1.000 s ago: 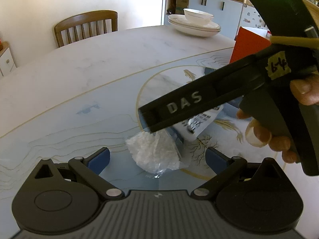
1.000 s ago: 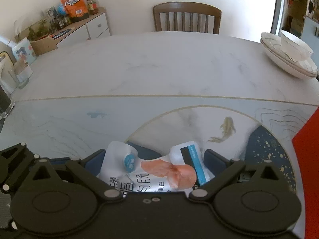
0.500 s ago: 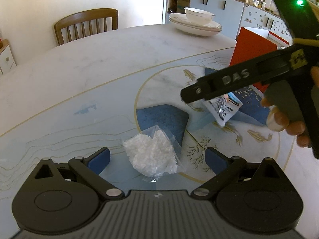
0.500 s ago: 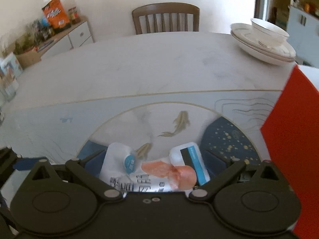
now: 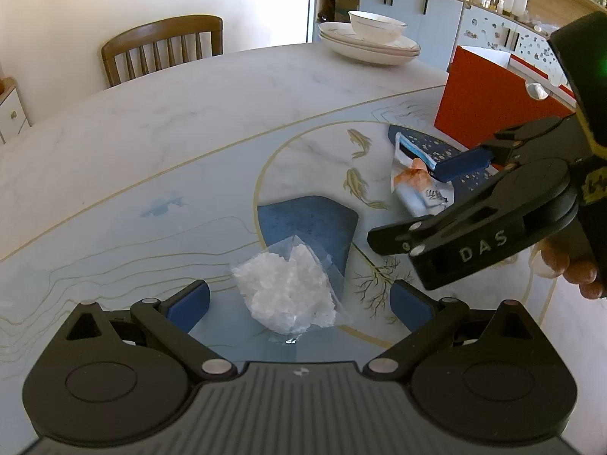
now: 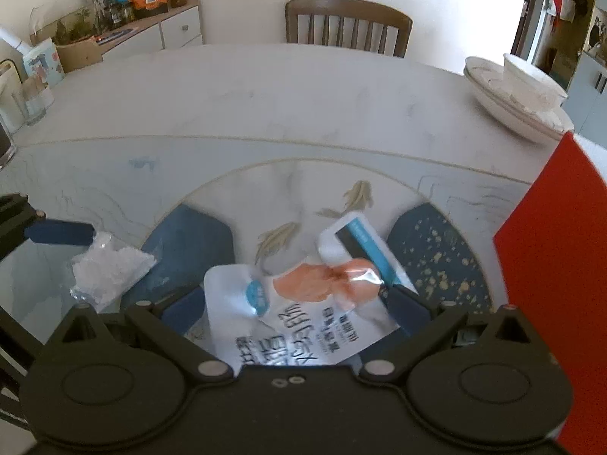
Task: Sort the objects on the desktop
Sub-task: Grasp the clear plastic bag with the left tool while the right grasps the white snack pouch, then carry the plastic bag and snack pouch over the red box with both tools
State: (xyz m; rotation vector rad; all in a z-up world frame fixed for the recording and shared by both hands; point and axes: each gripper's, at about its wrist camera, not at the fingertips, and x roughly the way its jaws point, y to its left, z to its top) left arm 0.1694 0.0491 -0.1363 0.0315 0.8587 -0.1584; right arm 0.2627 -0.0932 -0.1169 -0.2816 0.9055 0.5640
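A clear bag of white crystals lies on the glass table between the blue pads of my open left gripper. It also shows in the right wrist view. My right gripper is shut on a white and orange snack pouch and holds it above the table. In the left wrist view the pouch hangs from the right gripper near a red box. The box stands at the right in the right wrist view.
Stacked white plates with a bowl sit at the table's far edge. A wooden chair stands behind the table. A sideboard with jars and a snack bag is at the far left. Glasses stand at the table's left edge.
My right gripper has carried the pouch to the right, away from the crystal bag and toward the red box. My left gripper stayed around the bag.
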